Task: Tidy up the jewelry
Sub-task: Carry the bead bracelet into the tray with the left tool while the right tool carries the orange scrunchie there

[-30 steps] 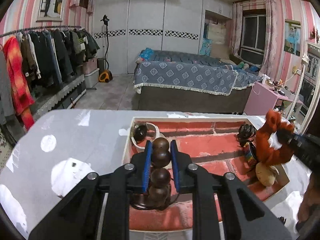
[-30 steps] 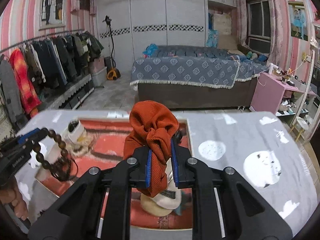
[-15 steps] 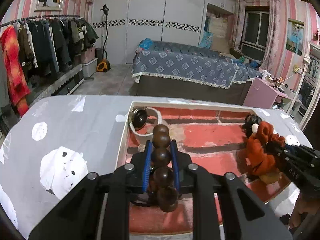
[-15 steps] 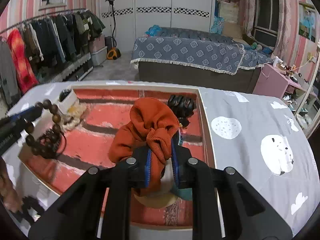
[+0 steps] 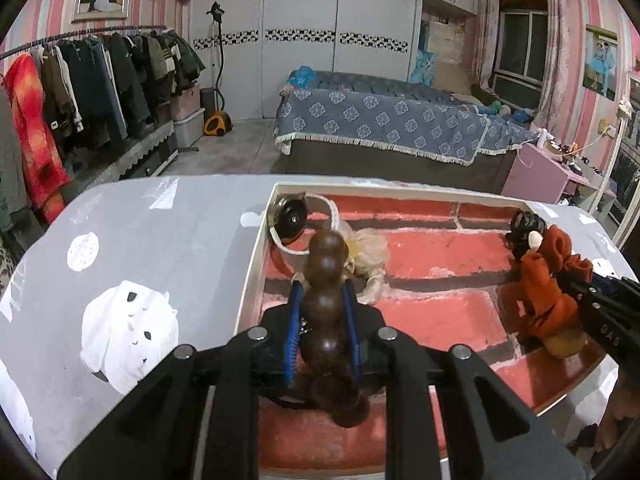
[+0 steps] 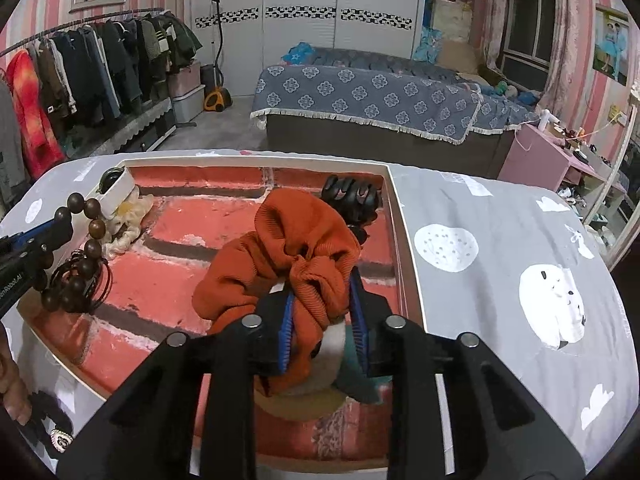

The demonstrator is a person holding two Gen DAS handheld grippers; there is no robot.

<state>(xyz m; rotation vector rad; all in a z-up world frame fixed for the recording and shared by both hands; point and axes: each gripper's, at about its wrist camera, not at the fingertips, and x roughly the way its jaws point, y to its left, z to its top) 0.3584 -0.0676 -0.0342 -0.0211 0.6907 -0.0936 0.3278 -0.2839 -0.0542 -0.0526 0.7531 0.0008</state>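
My left gripper (image 5: pixel 323 304) is shut on a dark wooden bead bracelet (image 5: pixel 326 280), held low over the left side of a white-rimmed tray (image 5: pixel 250 276) with a red brick-pattern floor. The bracelet also shows in the right wrist view (image 6: pixel 86 248). My right gripper (image 6: pixel 322 308) is shut on an orange fabric scrunchie (image 6: pixel 280 248), low over the tray's right side (image 6: pixel 394 240). The scrunchie also shows in the left wrist view (image 5: pixel 544 280).
In the tray lie a white bangle with a dark round piece (image 5: pixel 290 218), a cream scrunchie (image 5: pixel 366 254), a black claw clip (image 6: pixel 354 196) and a tan round item (image 6: pixel 308 392) under my right gripper. The grey patterned tablecloth (image 6: pixel 500 264) surrounds the tray.
Both grippers have come down lower over the tray with their items. The scrunchie has sunk from raised to close to the tray floor, and the bead bracelet hangs nearer the floor.
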